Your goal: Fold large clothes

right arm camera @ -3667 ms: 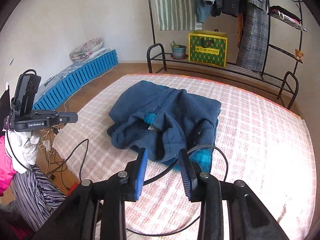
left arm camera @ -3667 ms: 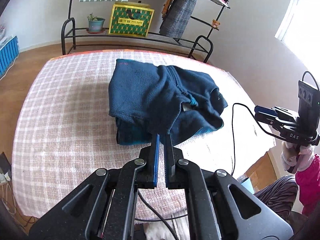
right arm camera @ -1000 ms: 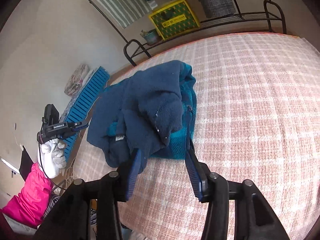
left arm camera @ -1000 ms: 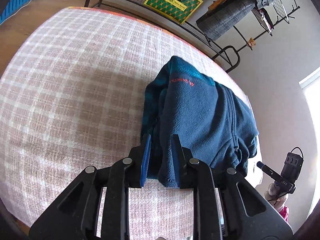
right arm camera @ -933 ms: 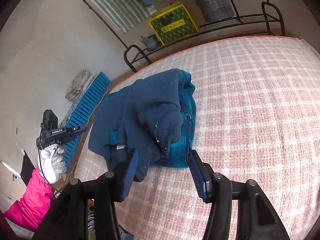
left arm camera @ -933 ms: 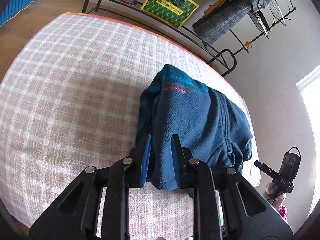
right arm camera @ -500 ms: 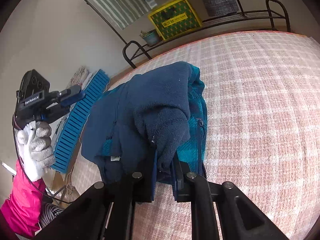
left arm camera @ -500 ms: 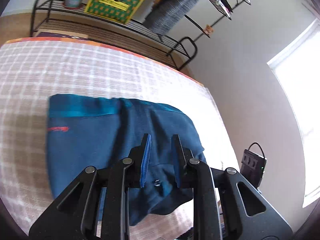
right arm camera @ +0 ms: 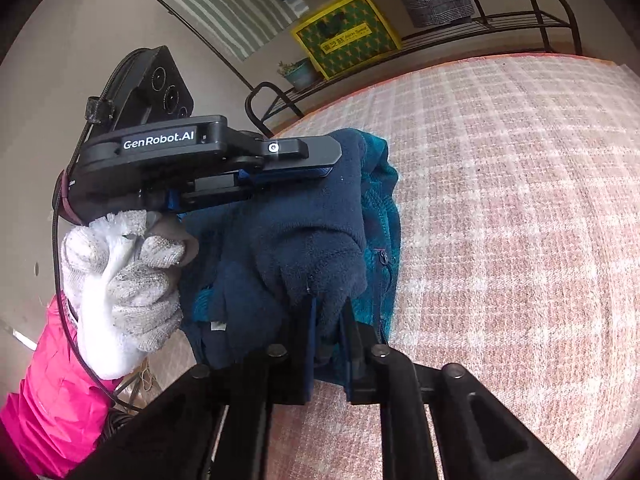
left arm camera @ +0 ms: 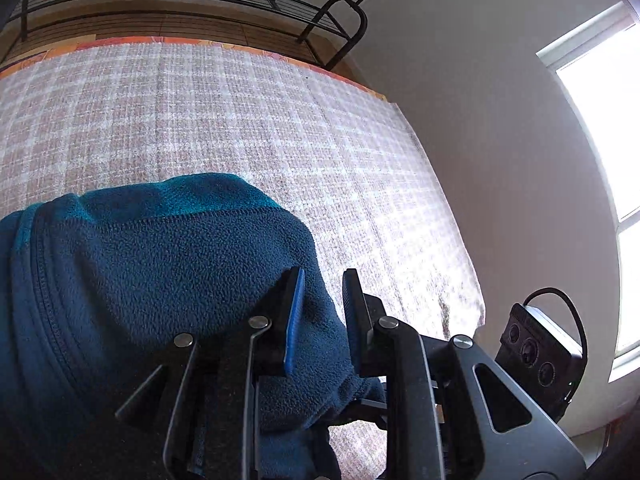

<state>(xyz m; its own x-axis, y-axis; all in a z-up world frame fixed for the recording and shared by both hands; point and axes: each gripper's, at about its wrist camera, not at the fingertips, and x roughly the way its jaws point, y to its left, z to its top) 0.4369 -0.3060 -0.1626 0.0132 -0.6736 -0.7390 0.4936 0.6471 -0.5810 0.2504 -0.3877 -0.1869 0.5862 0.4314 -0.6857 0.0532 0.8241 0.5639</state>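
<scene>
Both grippers held the blue fleece jacket (right arm camera: 304,240): the right gripper (right arm camera: 329,332) had just closed its jaws on a thick fold at the near edge, and the left gripper (left arm camera: 322,312) pinched another fold with a narrow gap. The jacket lay bunched on the counter with the checked cloth (left arm camera: 240,112), near its edge. I judged that the fold was in the middle step; next, both grippers needed to lift together and lay this part flat.
</scene>
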